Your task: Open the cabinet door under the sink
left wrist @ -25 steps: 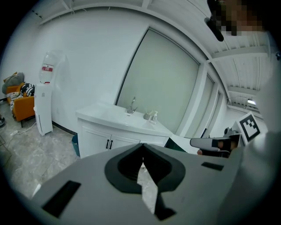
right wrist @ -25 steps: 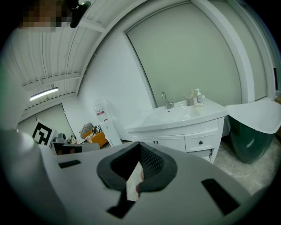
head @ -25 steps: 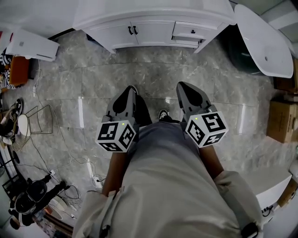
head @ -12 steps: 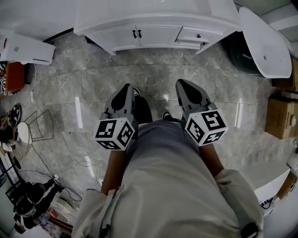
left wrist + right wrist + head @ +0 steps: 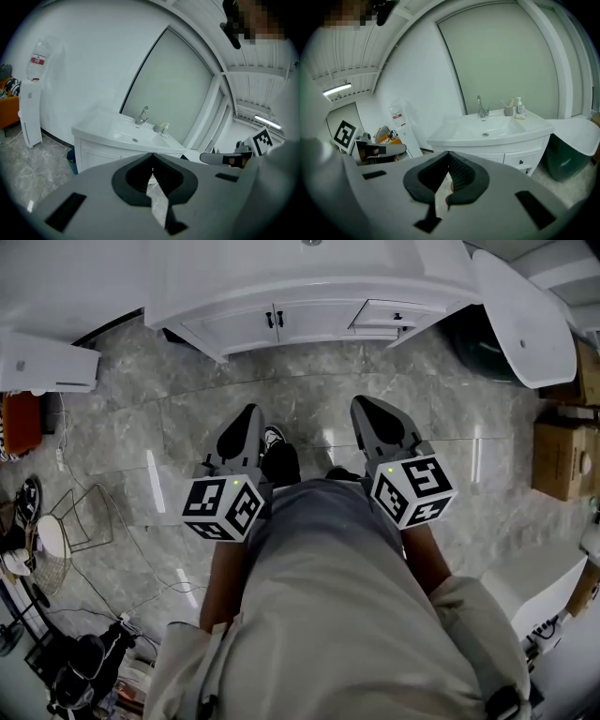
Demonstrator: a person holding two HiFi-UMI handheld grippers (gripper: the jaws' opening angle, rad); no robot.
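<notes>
— Cabinet door under the sink: where, and in what state?

— At the top of the head view, one of a pair, both flush and shut, dark handles side by side at the middle seam. Well apart from both tools, across a stretch of grey marbled floor.

— And the tools?

— Left tool and right tool held low ahead of the legs, side by side, pointed toward the cabinet. Tips pressed together in each gripper view, nothing gripped between them.

— Anything in the gripper views that the head view lacks?

— Faucet, basin and soap bottle on the white worktop, all plain in the right gripper view; from overhead, little more than the worktop's front edge. Also the water dispenser upright against the wall with its bottle on top, a mere white slab from overhead.

— And the reverse?

— Door handles, seen only from overhead. In the right gripper view, doors hidden behind the tool's own body, just the drawers at the right showing. In the left gripper view, only part of the cabinet's front above the jaws.
</notes>
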